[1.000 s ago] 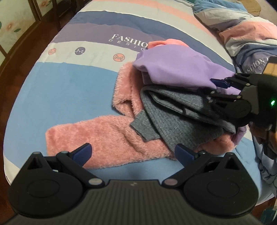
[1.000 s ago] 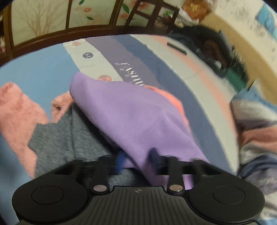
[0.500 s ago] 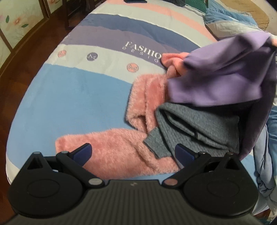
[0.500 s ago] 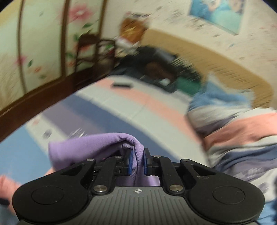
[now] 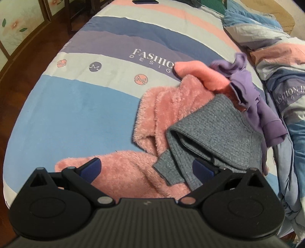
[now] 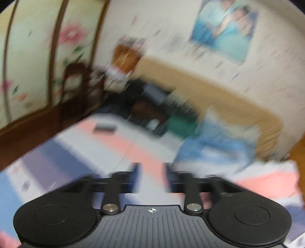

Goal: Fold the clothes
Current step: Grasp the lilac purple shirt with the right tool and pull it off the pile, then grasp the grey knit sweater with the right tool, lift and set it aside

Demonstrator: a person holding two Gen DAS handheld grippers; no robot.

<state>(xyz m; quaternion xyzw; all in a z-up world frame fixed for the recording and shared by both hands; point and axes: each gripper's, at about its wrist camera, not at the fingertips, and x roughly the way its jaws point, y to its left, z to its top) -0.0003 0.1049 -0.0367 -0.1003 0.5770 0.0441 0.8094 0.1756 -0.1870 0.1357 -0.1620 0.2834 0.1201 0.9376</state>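
Observation:
A pile of clothes lies on the striped bed [image 5: 80, 114]. A fuzzy pink garment [image 5: 162, 106] spreads at the bottom, a grey knit top [image 5: 215, 133] rests on it, and a crumpled purple garment [image 5: 253, 95] lies at the pile's right edge. My left gripper [image 5: 146, 167] hovers open over the pink sleeve and grey hem, gripping nothing. In the blurred right wrist view my right gripper [image 6: 151, 176] is raised above the bed with its jaws opening and nothing between them.
A bundled striped quilt [image 5: 282, 63] lies along the bed's right side. A dark flat object [image 5: 145, 2] rests at the far end of the bed. A wooden floor [image 5: 28, 47] and a chair [image 6: 76, 89] lie left of the bed, a headboard [image 6: 209, 91] beyond.
The right gripper lifted the purple garment off the pile, then let it go; it now lies crumpled at the pile's right edge. The right gripper rose and opened. The left gripper stayed open.

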